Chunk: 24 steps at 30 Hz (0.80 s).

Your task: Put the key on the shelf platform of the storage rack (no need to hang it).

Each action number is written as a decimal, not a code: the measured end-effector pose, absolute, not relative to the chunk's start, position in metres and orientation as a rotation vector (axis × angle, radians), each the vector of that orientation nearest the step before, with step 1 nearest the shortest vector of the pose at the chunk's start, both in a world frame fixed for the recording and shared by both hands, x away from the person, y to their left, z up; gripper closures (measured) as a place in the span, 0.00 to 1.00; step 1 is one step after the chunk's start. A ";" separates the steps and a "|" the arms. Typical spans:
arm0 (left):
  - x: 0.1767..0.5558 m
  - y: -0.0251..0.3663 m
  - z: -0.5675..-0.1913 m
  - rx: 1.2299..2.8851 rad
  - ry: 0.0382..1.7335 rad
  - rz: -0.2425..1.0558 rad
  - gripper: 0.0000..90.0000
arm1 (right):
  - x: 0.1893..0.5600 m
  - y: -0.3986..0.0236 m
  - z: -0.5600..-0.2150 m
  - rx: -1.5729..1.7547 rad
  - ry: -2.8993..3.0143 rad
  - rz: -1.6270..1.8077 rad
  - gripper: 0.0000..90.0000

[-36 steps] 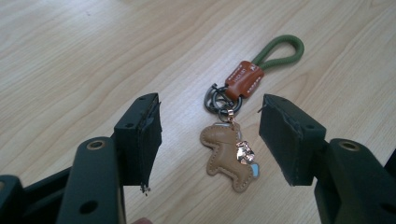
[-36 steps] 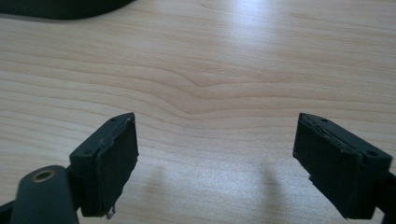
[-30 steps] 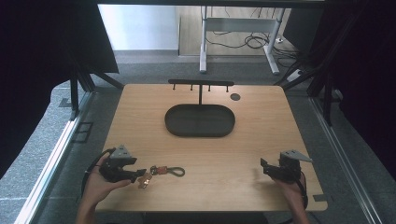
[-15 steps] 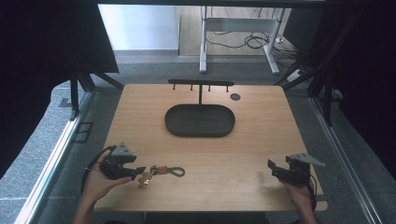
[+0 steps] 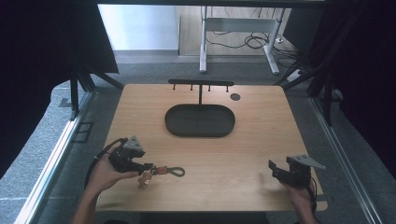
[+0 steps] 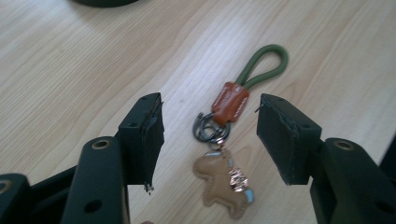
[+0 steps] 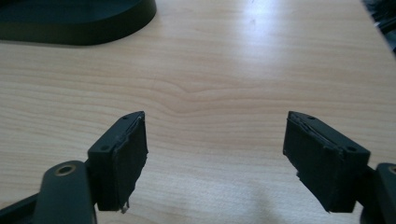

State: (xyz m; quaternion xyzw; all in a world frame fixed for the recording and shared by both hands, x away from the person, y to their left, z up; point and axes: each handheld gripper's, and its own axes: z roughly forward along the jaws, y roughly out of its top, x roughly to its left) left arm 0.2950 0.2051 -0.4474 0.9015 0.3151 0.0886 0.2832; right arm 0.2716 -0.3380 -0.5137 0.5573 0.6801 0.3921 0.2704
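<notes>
- The keychain (image 6: 224, 140) lies flat on the table (image 5: 252, 154), near the front edge on the person's left, well apart from the black oval tray (image 5: 200, 120) and from the hook rack (image 5: 201, 84) standing just behind the tray.
- The left gripper (image 6: 210, 135) straddles the keychain: the brown leather tab and the metal rings sit between the jaws, which stand wide apart and have just been closing slightly. The pads (image 6: 280, 135) do not touch the keychain. This placement judges as alignment for a grasp at the tab, the stiffest part.
- The green cord loop (image 6: 264, 65) points away from the left gripper, which leaves it free, probably for hanging on a rack hook.
- The tan figure charm (image 6: 219, 184) lies nearest the left gripper.
- The right gripper (image 7: 215, 158) hovers over bare table at the front right, its jaws spread wide and holding nothing, probably in reserve.
</notes>
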 end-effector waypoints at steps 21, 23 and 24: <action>0.318 0.151 -0.469 2.684 0.704 0.132 0.55 | 0.271 -0.337 -0.517 1.490 1.852 1.053 0.26; 0.321 0.148 -0.475 2.713 0.707 0.132 0.57 | 0.271 -0.337 -0.518 1.488 1.858 1.047 0.26; 0.322 0.147 -0.477 2.726 0.710 0.129 0.58 | 0.271 -0.337 -0.518 1.487 1.860 1.045 0.26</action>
